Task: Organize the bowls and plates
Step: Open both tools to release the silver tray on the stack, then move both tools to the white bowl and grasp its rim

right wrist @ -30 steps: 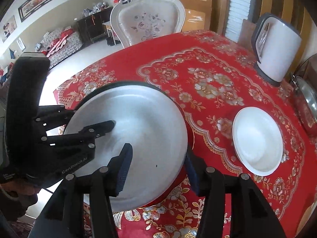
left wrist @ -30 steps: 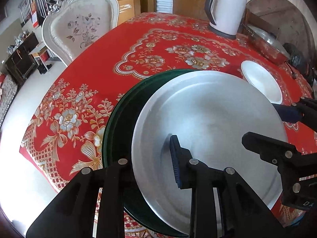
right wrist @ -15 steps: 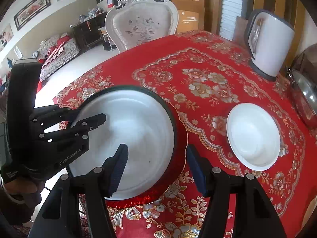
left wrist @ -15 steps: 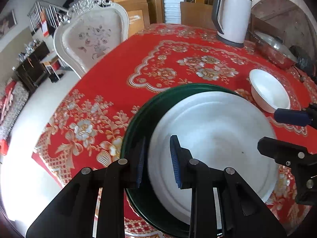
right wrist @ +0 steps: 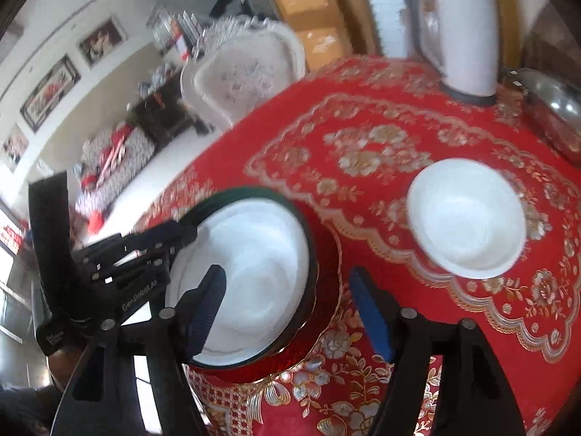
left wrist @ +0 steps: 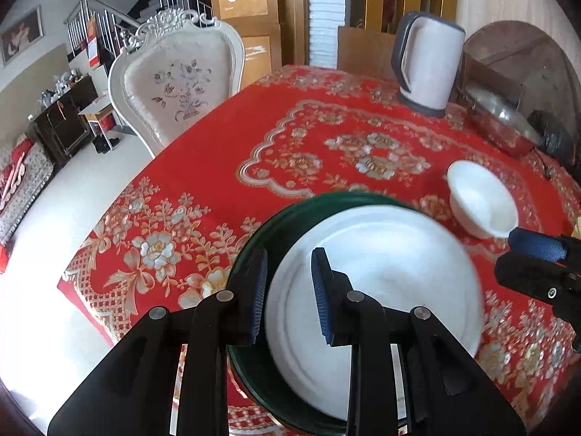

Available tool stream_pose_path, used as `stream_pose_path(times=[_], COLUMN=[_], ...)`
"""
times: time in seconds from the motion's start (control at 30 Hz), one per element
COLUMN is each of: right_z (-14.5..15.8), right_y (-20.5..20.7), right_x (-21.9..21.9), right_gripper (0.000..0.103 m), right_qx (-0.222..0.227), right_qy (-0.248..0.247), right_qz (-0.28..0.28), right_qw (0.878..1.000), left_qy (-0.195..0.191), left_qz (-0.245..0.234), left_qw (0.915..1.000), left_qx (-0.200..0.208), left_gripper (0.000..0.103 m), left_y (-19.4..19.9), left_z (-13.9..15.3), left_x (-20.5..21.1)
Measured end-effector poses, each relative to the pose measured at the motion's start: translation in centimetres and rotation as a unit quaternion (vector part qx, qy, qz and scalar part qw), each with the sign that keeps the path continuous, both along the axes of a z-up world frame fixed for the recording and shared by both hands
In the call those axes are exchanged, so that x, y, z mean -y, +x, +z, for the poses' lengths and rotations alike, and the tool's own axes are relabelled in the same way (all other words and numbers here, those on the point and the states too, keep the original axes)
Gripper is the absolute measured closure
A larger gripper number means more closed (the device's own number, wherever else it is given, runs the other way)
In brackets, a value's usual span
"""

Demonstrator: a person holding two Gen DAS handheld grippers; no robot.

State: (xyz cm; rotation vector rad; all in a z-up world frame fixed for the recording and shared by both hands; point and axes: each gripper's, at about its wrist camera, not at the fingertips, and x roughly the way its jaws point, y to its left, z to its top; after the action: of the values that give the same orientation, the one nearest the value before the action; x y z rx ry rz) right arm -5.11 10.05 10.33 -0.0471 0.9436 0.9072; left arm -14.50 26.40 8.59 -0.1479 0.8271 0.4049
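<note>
Plates stacked, bowl next

White plate [left wrist: 377,283] lies in the green plate [left wrist: 268,239] on the bench [left wrist: 225,152]; left gripper [left wrist: 288,290] and right gripper [right wrist: 287,312] hover above, fingers apart, empty. Bowl [right wrist: 466,218] sits alone nearby, probably next for stacking. Kettle [left wrist: 428,65] stands well clear.
</note>
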Motion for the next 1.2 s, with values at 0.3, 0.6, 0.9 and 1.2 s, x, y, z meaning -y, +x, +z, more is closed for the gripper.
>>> stream_pose_path(times=[0.3,0.6,0.9,1.2], right_z=[1.1,0.2,-1.8,-2.4], right_y=[0.9,2.8,4.7,8.0], right_x=[3.7,11.5,17.2,16.6], right_gripper=[0.026,0.023,0.023,0.023], right_qx=[0.017,0.0,-0.043,-0.077], right_qy=[-0.002,-0.003,0.008,0.032], right_qz=[-0.053,-0.133,-0.19,-0.173], right_qw=[0.998,0.991,0.981,0.981], left_qy=[0.007,-0.008,-0.044,-0.084], left_qz=[-0.048,-0.106,-0.126,-0.086], left_qw=[0.9985,0.9942,0.9907,0.9906], left_qx=[0.024,0.011,-0.027,-0.065], left_gripper=[0.078,0.078,0.078,0.078], left_y=[2.0,4.8,9.7,14.6], left_z=[1.6,1.2,0.1,-0.8], left_x=[4.4,9.6,13.1,12.6])
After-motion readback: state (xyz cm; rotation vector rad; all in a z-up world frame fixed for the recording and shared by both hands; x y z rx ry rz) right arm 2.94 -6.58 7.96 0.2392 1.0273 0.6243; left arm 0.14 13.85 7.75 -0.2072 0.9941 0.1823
